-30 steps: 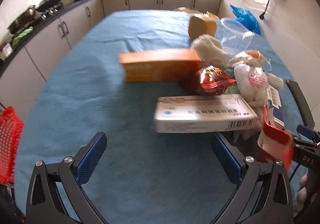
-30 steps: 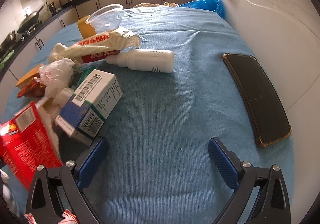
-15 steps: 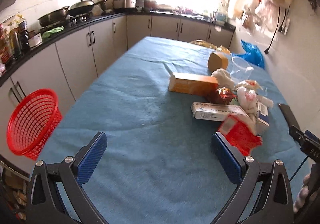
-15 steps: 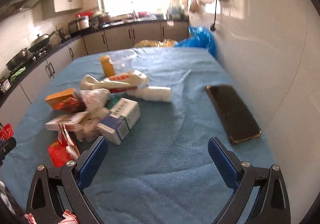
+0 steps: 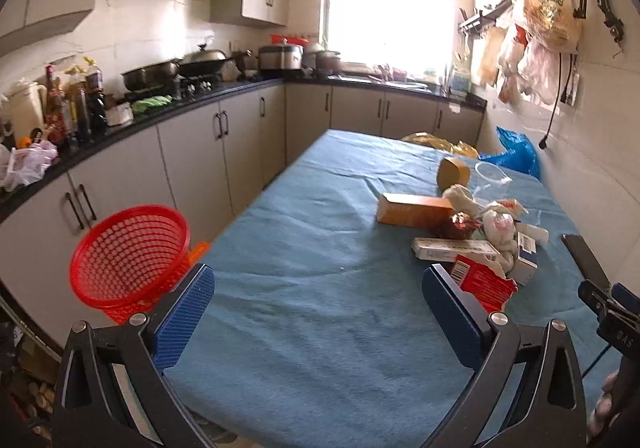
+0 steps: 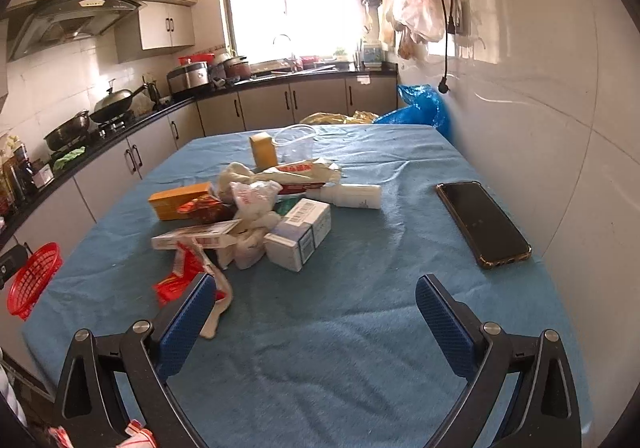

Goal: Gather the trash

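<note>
Blue cloth covers the tabletop [image 5: 320,328]. A red basket [image 5: 128,252] sits off its edge, left of the left tool [image 5: 320,312], which is spread wide and empty. The trash pile [image 6: 256,208] lies ahead-left of the right tool [image 6: 316,312], also released. A phone [image 6: 482,222] lies ahead-right. A torn red wrapper [image 6: 180,276] touches its left finger.

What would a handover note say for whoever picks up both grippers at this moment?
Left gripper: open, empty, above the near table edge.
Right gripper: open, empty.
Trash pile lies mid-table on the blue cloth; a torn red wrapper lies nearest.
Red basket sits off the table's left edge, looks empty.
Phone by the wall: likely not trash.
Done: nothing binned. Left: all of it.
</note>
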Action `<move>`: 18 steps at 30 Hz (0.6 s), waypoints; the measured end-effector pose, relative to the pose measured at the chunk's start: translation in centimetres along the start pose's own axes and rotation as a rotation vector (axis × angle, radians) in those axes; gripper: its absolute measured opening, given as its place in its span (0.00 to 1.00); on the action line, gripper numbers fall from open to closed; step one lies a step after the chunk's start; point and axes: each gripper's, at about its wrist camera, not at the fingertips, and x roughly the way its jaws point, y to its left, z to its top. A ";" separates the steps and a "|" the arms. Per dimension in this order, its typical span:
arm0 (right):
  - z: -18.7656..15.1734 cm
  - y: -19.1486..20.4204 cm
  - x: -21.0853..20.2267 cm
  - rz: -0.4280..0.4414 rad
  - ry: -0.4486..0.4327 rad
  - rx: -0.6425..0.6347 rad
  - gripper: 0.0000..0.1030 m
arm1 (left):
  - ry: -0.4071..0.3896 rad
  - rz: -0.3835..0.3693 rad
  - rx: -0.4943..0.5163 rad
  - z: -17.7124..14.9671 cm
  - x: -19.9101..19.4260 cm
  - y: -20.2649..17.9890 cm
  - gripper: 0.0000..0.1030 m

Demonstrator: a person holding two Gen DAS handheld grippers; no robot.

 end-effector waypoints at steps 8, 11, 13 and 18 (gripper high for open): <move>-1.1 2.1 -1.7 0.011 -0.011 -0.049 0.99 | -0.070 0.076 0.044 -0.8 -2.0 0.2 1.00; -1.4 2.8 -2.2 0.027 -0.007 -0.060 0.99 | -0.078 0.097 0.070 -1.3 -2.1 0.1 1.00; -1.6 3.3 -2.3 0.034 0.000 -0.069 0.99 | -0.076 0.101 0.083 -1.6 -2.1 0.0 1.00; -2.0 4.3 -2.7 0.055 0.007 -0.091 0.98 | -0.056 0.093 0.091 -2.2 -2.2 0.2 1.00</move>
